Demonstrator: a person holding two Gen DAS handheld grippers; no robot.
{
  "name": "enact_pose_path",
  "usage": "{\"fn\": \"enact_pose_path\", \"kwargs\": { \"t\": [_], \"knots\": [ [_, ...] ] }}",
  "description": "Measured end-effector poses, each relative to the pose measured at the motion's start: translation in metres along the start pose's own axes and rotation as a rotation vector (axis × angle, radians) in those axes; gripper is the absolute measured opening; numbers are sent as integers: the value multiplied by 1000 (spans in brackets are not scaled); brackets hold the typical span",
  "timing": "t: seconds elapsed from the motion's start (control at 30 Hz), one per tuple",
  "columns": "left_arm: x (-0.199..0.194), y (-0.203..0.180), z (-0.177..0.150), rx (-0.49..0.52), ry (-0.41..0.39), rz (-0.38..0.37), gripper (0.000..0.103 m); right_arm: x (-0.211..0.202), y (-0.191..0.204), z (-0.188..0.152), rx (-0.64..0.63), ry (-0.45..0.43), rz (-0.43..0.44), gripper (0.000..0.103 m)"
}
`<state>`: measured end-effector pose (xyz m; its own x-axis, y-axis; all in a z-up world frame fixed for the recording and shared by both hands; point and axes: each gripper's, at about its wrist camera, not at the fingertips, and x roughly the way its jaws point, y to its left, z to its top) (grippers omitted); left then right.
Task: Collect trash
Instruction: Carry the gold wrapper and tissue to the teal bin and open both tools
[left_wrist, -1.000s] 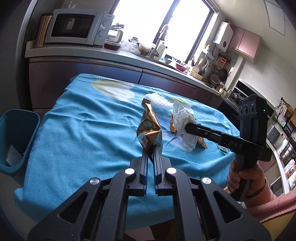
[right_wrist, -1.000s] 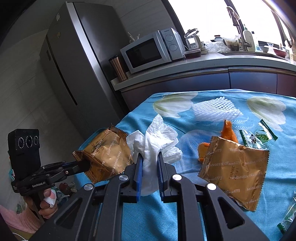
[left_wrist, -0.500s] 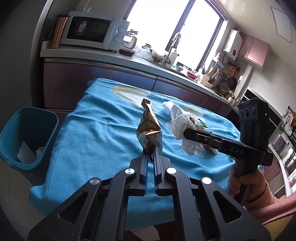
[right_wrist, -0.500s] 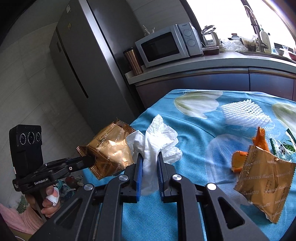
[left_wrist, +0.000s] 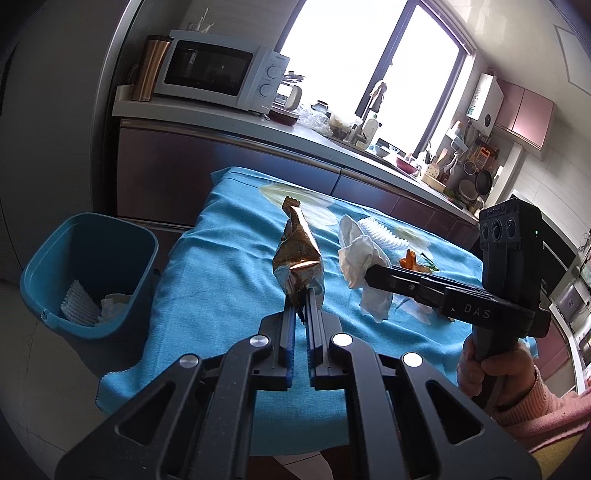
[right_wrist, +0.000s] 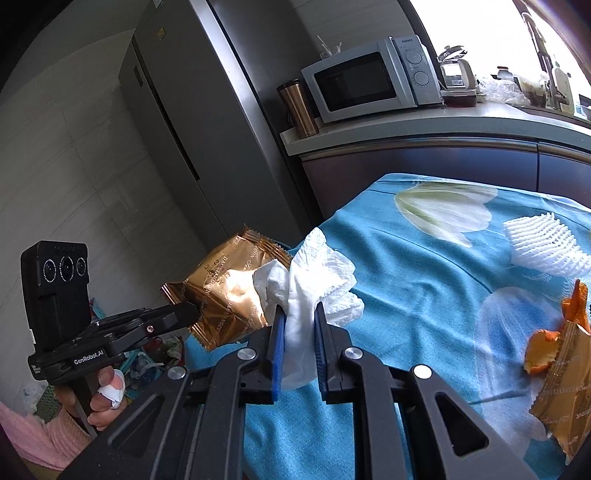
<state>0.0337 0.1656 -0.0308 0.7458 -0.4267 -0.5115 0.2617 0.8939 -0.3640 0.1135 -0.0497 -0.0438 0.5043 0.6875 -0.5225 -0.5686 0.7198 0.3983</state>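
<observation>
Left gripper (left_wrist: 302, 301) is clamped on the bottom edge of a gold snack wrapper (left_wrist: 298, 254), jaws nearly touching, wrapper standing up above the blue tablecloth (left_wrist: 221, 266), clear of it. Right gripper (right_wrist: 298, 314) is pinched on a crumpled white tissue (right_wrist: 314, 273), jaws narrow with the paper bunched between them, also held above the cloth. In the right wrist view the 2 held items sit just beside each other near the table's left edge; whether they touch cannot be told. Wrapper print is partly legible: "DAOXIANGCUN" plus a script line, rest too creased to read. Right gripper body reads "DAS" in the left wrist view; left gripper body reads "GenRobot.AI" in the right wrist view. Microwave (right_wrist: 369, 81) on the counter carries a small brand mark at its top right, too small to read reliably. Blue bin (left_wrist: 92, 273) stands on the floor off the table's left edge and holds a white foam net and some paper. Left on the cloth: 1 white foam fruit net (right_wrist: 546, 247), orange peel (right_wrist: 543, 350), and a 2nd gold wrapper (right_wrist: 565, 398) with the same "DAOXIANGCUN" print. A hand (left_wrist: 495, 373) in a pink sleeve grips the right handle; the hand (right_wrist: 103, 398) on the left handle has a bandaged finger.
</observation>
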Motion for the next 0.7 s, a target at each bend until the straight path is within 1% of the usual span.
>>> {"fn": "enact_pose_path", "kwargs": {
  "t": [0.4,0.7],
  "knots": [
    [-17,31,10,-47,-47,88,6,31,19,14,-34,44,65,13],
    [-23,51,17,-69,-67,150,6,54,36,25,-70,75,103,13]
  ]
}}
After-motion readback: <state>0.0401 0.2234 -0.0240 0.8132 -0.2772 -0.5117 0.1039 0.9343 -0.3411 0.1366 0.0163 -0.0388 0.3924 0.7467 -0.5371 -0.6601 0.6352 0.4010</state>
